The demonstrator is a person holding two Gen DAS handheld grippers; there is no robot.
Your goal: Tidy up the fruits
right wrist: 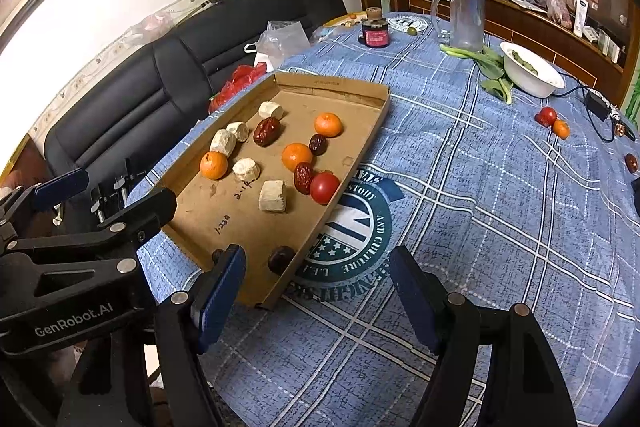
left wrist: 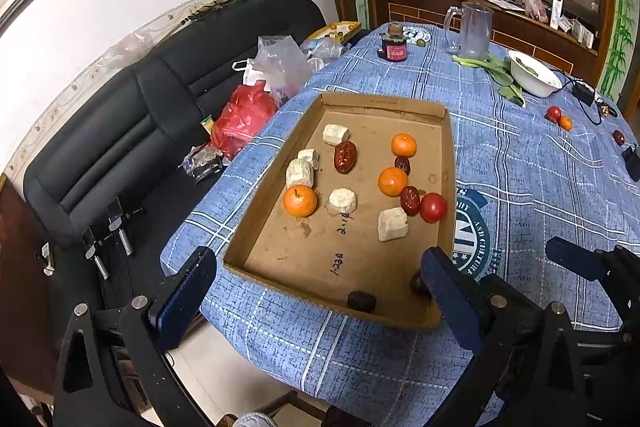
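**Fruits gathered in cardboard tray; both grippers empty above its near end**

Fruits lie loose in a shallow cardboard tray (left wrist: pixel 447 163) set on a blue plaid tablecloth (right wrist: pixel 460 155), close to the table's left edge. Inside the tray: three small oranges, one at the left (left wrist: pixel 300 201), one at mid-tray (left wrist: pixel 393 181), one further back (left wrist: pixel 403 145). A red tomato (left wrist: pixel 433 207) sits against the right wall, touching a dark red date (left wrist: pixel 410 200). A second date (left wrist: pixel 402 165) lies between the two rear oranges; a larger one (left wrist: pixel 345 157) lies toward the left rear. Five pale, chalky chunks (left wrist: pixel 393 224) are scattered among them. Two dark dates rest at the near wall, one (left wrist: pixel 361 301) fully visible, the other partly hidden behind a finger.

Outside the tray, well apart at the far right of the table: a tomato (right wrist: pixel 546 115) touching a small orange (right wrist: pixel 561 129), and one date (right wrist: pixel 632 163) near the edge.

Left gripper (left wrist: pixel 320 291): fingers spread wide, nothing between the pads, positioned over the tray's near end. Right gripper (right wrist: pixel 316 287): fingers likewise spread and empty, its left finger (right wrist: pixel 220 291) over the tray's near corner, the right over bare cloth.

Other items noted: glass mug (right wrist: pixel 464 19), dark jar (right wrist: pixel 375 33), white bowl (right wrist: pixel 532 75) with greens beside it, black sofa (left wrist: pixel 140 115) carrying plastic bags.
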